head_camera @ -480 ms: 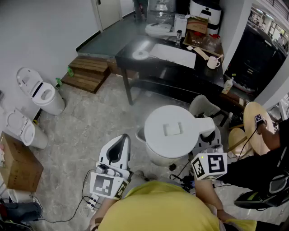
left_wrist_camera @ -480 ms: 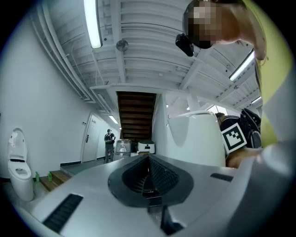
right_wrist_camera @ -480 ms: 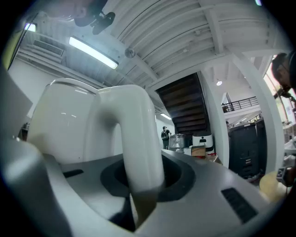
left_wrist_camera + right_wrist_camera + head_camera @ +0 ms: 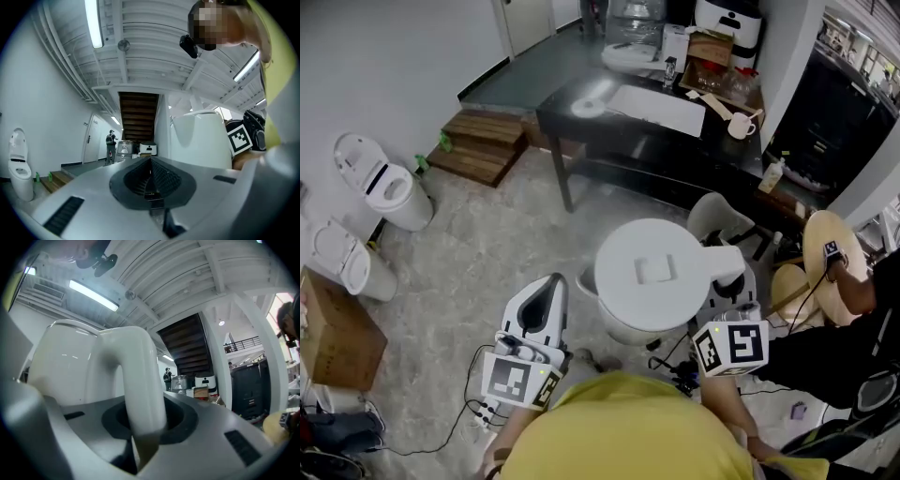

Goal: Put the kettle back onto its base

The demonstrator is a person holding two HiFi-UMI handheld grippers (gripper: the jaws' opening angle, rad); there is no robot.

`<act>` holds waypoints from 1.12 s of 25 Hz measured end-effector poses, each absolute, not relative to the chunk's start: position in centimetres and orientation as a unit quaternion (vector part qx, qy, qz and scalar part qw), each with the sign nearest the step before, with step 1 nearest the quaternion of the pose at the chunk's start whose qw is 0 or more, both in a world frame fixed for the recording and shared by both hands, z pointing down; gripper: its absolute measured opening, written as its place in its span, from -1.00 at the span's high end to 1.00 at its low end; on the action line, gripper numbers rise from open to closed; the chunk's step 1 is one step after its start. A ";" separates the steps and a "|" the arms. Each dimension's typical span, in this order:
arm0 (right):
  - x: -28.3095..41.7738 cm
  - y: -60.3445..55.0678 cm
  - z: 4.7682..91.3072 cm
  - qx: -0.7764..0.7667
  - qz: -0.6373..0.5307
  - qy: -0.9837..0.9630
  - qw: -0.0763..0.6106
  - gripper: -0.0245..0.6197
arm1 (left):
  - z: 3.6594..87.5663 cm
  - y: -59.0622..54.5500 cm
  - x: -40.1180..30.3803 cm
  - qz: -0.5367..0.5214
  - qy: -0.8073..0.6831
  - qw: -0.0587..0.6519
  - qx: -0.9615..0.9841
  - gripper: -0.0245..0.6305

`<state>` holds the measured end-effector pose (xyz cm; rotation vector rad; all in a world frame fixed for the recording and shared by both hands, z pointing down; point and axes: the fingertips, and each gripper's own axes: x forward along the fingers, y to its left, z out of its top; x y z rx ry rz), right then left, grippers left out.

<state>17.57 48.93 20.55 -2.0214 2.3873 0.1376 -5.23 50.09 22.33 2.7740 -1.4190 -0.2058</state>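
Seen from above in the head view, the white kettle (image 4: 652, 272) hangs over the floor with its lid up and its handle (image 4: 724, 262) to the right. My right gripper (image 4: 733, 295) is shut on that handle. In the right gripper view the handle (image 4: 140, 380) arches down between the jaws, with the kettle body (image 4: 70, 366) to its left. My left gripper (image 4: 549, 289) floats to the kettle's left, shut and empty. Its view shows the jaws (image 4: 151, 161) together and the kettle (image 4: 201, 140) to the right. A round white disc (image 4: 589, 106), perhaps the base, lies on the dark table (image 4: 581, 141).
A white sheet (image 4: 661, 108), a cup (image 4: 741, 129) and clutter share the table. Wooden steps (image 4: 487, 145), two white lidded bins (image 4: 389, 192) (image 4: 342, 262) and a cardboard box (image 4: 333, 328) stand at the left. Cables (image 4: 478, 412) cross the floor. A grey stool (image 4: 717, 216) and a person's dark sleeve (image 4: 825, 352) are on the right.
Almost nothing differs. The whole view has shifted slightly, and the kettle stays in the right gripper's hold.
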 end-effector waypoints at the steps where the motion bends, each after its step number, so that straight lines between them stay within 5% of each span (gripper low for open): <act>1: 17.7 48.8 20.5 -0.646 0.044 0.762 0.008 0.66 | 22.4 49.9 -5.3 -0.066 -0.456 0.009 0.888 0.90; 13: 17.7 44.9 22.5 -0.630 0.032 0.776 0.017 0.66 | 24.7 46.5 -5.3 -0.071 -0.468 0.019 0.881 0.90; 28: 14.0 28.0 20.4 -0.658 0.040 0.751 0.026 0.65 | 23.1 27.5 -7.7 -0.078 -0.402 0.014 0.912 0.90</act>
